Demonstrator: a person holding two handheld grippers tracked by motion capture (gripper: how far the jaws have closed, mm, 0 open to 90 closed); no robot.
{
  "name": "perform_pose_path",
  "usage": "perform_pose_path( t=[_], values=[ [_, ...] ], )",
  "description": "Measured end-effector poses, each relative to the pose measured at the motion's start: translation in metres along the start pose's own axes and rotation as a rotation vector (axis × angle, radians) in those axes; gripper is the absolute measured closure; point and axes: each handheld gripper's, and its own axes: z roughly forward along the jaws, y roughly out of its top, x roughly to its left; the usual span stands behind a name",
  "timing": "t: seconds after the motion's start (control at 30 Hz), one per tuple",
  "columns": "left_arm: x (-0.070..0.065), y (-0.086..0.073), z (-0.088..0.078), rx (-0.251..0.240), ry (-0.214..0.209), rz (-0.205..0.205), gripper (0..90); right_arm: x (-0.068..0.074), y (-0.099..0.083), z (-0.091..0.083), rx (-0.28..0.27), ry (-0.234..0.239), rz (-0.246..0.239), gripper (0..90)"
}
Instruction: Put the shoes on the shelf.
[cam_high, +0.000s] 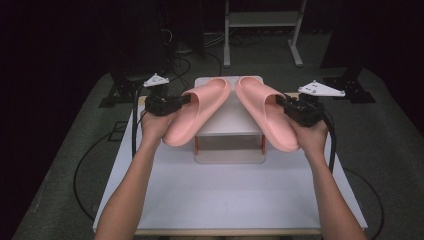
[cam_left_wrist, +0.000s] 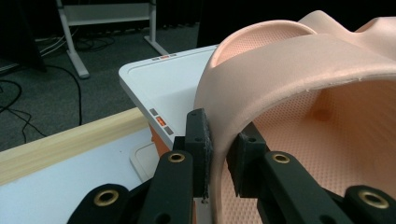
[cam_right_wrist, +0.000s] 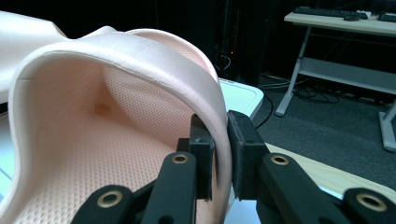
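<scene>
Both pink slides are up in the air over the small white stand (cam_high: 227, 122), left gripper (cam_high: 186, 100) pinching the left slide (cam_high: 197, 112) by its strap, right gripper (cam_high: 281, 103) clamped on the right slide (cam_high: 265, 112) likewise, toes nearly meeting.

I saw a white table (cam_high: 225, 195) with a pale wood edge (cam_left_wrist: 60, 142) at its far side. On the table stood a small white stand (cam_high: 227, 122) with two flat shelves, one above the other, and little orange legs (cam_high: 196, 145). Its top had tiny grey and orange marks (cam_left_wrist: 161, 122) near the rim. The floor (cam_high: 75, 150) was a dark grey carpet with black cables (cam_high: 87, 165) lying on it. Behind the table stood a grey metal frame (cam_high: 262, 22). Farther off, a desk (cam_right_wrist: 343, 21) held a keyboard (cam_right_wrist: 324, 11).
</scene>
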Motion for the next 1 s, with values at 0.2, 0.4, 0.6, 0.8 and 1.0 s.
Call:
perform_pose_path(
  t=[0.2, 0.4, 0.6, 0.8, 1.0],
  values=[
    [-0.002, 0.005, 0.007, 0.008, 0.010, -0.004, 79.1, 0.000, 0.002, 0.006, 0.007, -0.001, 0.007, 80.3],
    [-0.001, 0.009, 0.009, 0.011, 0.018, -0.004, 78.6, -0.001, 0.005, 0.011, 0.007, -0.012, 0.007, 80.2],
    [-0.001, 0.011, 0.012, 0.002, 0.021, -0.015, 76.9, -0.002, 0.006, 0.016, 0.014, -0.021, 0.011, 79.7],
    [0.001, 0.011, 0.015, 0.003, 0.018, -0.034, 75.8, -0.003, 0.008, 0.019, 0.017, -0.024, 0.021, 79.1],
    [0.002, 0.011, 0.017, 0.000, 0.012, -0.056, 74.5, -0.002, 0.011, 0.025, 0.022, -0.025, 0.028, 78.3]
  ],
)
